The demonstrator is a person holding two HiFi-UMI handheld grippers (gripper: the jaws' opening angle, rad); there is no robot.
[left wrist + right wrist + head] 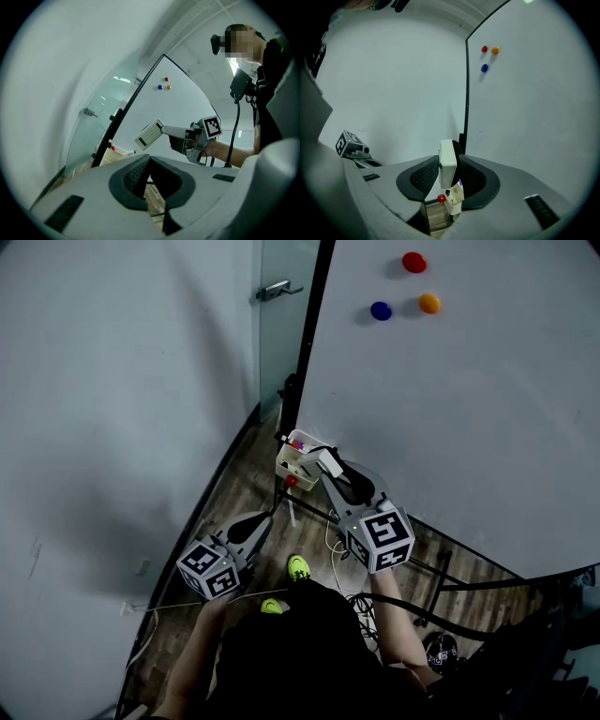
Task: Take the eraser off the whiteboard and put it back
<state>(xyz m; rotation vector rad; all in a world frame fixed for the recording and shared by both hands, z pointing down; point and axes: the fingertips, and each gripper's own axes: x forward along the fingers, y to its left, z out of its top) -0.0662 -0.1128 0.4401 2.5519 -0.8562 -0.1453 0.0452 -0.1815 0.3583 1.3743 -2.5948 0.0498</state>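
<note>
The right gripper (330,468) is clamped on one end of the eraser (447,161), with one pad on the white plastic back and the other on the dark felt side, so most of the eraser sticks out past the fingertips. It is in the air by the whiteboard's (469,409) lower left corner, above the small marker tray (284,463) and well below the red (413,262), blue (381,310) and orange (429,303) magnets. The left gripper (150,164) hangs low with its jaws together and nothing in them. The eraser looks light, with a stiff shell and a soft, compressible felt face. The end grip seems sound, since it leaves the free length clear to lie flat on the board.
</note>
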